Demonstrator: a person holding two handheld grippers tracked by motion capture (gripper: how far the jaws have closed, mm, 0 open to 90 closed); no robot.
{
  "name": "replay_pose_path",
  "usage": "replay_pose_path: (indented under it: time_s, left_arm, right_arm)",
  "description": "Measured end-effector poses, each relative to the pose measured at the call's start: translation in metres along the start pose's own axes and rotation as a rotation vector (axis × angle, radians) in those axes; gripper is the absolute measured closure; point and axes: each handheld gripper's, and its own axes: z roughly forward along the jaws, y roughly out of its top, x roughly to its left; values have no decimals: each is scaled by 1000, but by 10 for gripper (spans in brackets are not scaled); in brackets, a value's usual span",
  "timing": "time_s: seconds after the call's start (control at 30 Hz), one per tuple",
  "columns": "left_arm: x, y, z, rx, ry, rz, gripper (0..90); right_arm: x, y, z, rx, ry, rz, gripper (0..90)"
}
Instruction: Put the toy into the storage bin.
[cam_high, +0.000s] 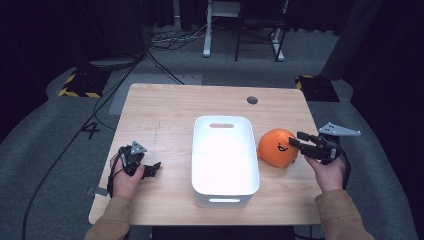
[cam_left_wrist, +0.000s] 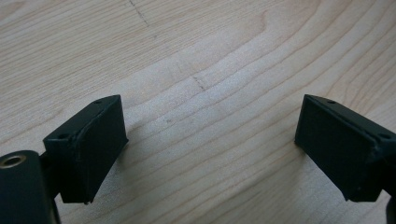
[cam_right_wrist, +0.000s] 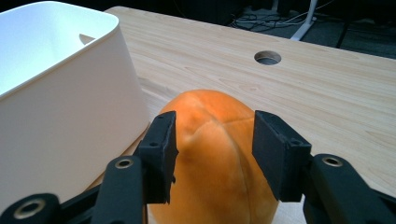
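Note:
An orange soft ball with a black drawn face sits on the wooden table just right of a white bin. My right gripper reaches it from the right. In the right gripper view the right gripper has its jaws narrowed onto the top of the ball, whose surface is creased between them. At the table's left, my left gripper lies low over bare wood. In its own view the left gripper is wide open with nothing between the jaws.
The white bin's wall stands close to the left of the ball. A round cable hole is in the table at the back right. On the floor beyond lie cables, desk legs and yellow-black pads.

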Motion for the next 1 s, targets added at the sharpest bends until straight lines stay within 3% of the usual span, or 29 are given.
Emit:
replay_pose_path:
  time_s: [0.33, 0.47, 0.6, 0.67, 0.73, 0.87, 1.0]
  left_arm:
    - [0, 0, 0, 0, 1, 0, 91]
    - [0, 0, 0, 2, -2, -2, 91]
    - [0, 0, 0, 2, -2, -2, 91]
    - [0, 0, 0, 0, 2, 0, 91]
    - [0, 0, 0, 0, 2, 0, 91]
    - [0, 0, 0, 2, -2, -2, 91]
    - [0, 0, 0, 0, 2, 0, 91]
  right_arm:
    - [-9, 4, 31, 50, 35, 33, 458]
    - [-8, 2, 33, 42, 40, 34, 529]
    - [-2, 4, 30, 48, 45, -6, 716]
    - [1, 6, 28, 42, 42, -18, 757]
    - [4, 8, 24, 26, 26, -30, 773]
    - [5, 15, 14, -15, 43, -28, 780]
    - [7, 24, 3, -22, 55, -46, 781]
